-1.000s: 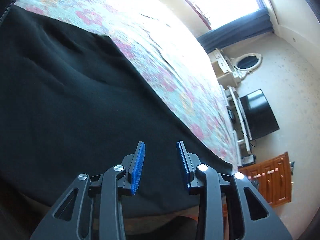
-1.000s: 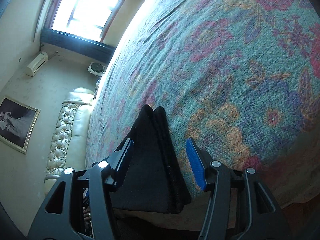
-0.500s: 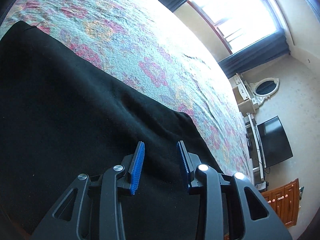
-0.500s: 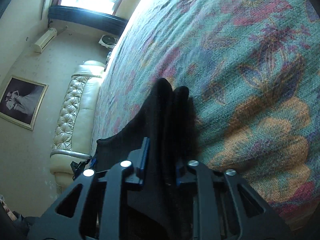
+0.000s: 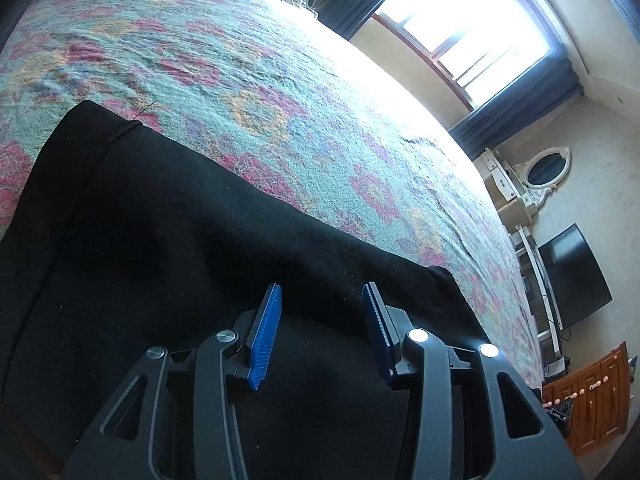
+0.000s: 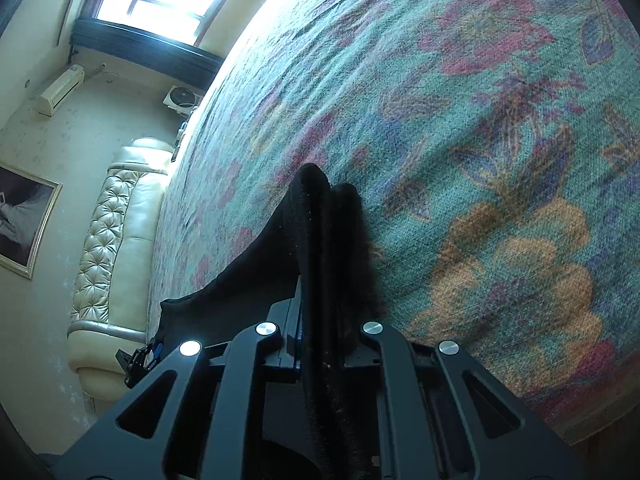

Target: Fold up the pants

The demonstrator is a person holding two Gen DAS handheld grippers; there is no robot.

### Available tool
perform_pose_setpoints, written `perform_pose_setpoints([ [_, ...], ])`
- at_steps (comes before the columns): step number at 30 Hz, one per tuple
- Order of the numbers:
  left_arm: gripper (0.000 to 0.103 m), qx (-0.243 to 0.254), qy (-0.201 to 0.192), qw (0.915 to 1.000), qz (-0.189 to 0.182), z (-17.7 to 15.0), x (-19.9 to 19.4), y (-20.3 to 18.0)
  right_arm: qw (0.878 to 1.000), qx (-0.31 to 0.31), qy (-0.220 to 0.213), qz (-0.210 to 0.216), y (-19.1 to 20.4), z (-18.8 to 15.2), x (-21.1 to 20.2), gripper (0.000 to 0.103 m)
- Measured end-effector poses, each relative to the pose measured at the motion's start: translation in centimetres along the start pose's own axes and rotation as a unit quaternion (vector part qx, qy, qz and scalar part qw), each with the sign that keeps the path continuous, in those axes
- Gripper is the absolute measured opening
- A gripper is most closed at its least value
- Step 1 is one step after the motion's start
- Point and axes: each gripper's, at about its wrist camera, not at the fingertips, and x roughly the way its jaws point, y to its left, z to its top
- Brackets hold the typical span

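A big flowery bed has black pants lying flat on its near edge, the right gripper squeezes one bunched-up end of them, and the left gripper is opening just above them, holding nothing.

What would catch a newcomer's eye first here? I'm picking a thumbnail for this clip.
The black pants spread across the floral bedspread dominate the left wrist view, with the left tongs opening above the cloth, nothing pinched between them. In the right wrist view, the right tongs are shut on a bunched fold of the pants, standing up against the bedspread's bright flowers. The glaring window behind the bed also pulls the eye.
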Motion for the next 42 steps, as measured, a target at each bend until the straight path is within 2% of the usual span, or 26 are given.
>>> perform_pose_setpoints([
  [4, 0.047, 0.013, -0.001, 0.9999, 0.003, -0.3, -0.1, -0.5, 1.0, -0.001, -0.012, -0.01, 2.3, 0.0, -0.6, 0.011],
  [9, 0.073, 0.05, 0.013, 0.9984, 0.021, 0.2, -0.2, -2.5, 0.999, -0.026, -0.036, -0.011, 7.8, 0.3, -2.7, 0.011],
  [10, 0.075, 0.054, 0.017, 0.9981, 0.026, 0.0, -0.1, -2.9, 0.999, -0.033, -0.038, -0.01, 9.0, 0.3, -3.1, 0.011],
  [12, 0.084, 0.061, 0.025, 0.9967, 0.047, 0.0, 0.4, -3.8, 0.998, -0.044, -0.039, -0.009, 11.5, 0.3, -3.5, 0.011],
  [15, 0.086, 0.086, 0.026, 0.9922, 0.086, -0.7, 1.1, -4.7, 0.997, -0.064, -0.038, -0.008, 15.0, 0.0, -3.7, 0.011],
  [17, 0.087, 0.119, 0.03, 0.9869, 0.105, -1.2, 1.8, -5.2, 0.997, -0.073, -0.035, -0.004, 17.0, -0.3, -3.7, 0.011],
  [19, 0.088, 0.162, 0.039, 0.978, 0.126, -1.9, 2.6, -5.6, 0.996, -0.087, -0.036, -0.003, 19.3, -0.7, -3.4, 0.011],
  [21, 0.093, 0.199, 0.048, 0.9691, 0.138, -2.7, 3.3, -6.0, 0.995, -0.096, -0.035, 0.0, 21.1, -1.1, -3.2, 0.011],
  [23, 0.098, 0.241, 0.069, 0.9547, 0.16, -3.2, 4.3, -6.6, 0.993, -0.109, -0.034, -0.002, 23.2, -1.7, -2.7, 0.011],
  [24, 0.098, 0.252, 0.075, 0.9502, 0.168, -3.2, 4.6, -6.7, 0.993, -0.115, -0.034, -0.002, 24.0, -2.0, -2.5, 0.011],
  [27, 0.098, 0.23, 0.068, 0.9582, 0.156, -3.0, 4.3, -6.2, 0.992, -0.125, -0.03, 0.009, 25.8, -2.6, -1.8, 0.011],
  [28, 0.098, 0.232, 0.068, 0.9586, 0.151, -3.0, 4.0, -6.1, 0.991, -0.13, -0.031, 0.008, 26.5, -2.8, -1.6, 0.011],
  [35, 0.098, 0.251, 0.047, 0.9538, 0.158, -3.6, 2.9, -6.8, 0.989, -0.144, -0.027, 0.016, 29.7, -4.5, -0.2, 0.011],
  [42, 0.098, 0.216, 0.005, 0.9667, 0.136, -2.9, 0.9, -7.5, 0.983, -0.181, -0.028, 0.006, 33.6, -6.8, 1.0, 0.011],
])
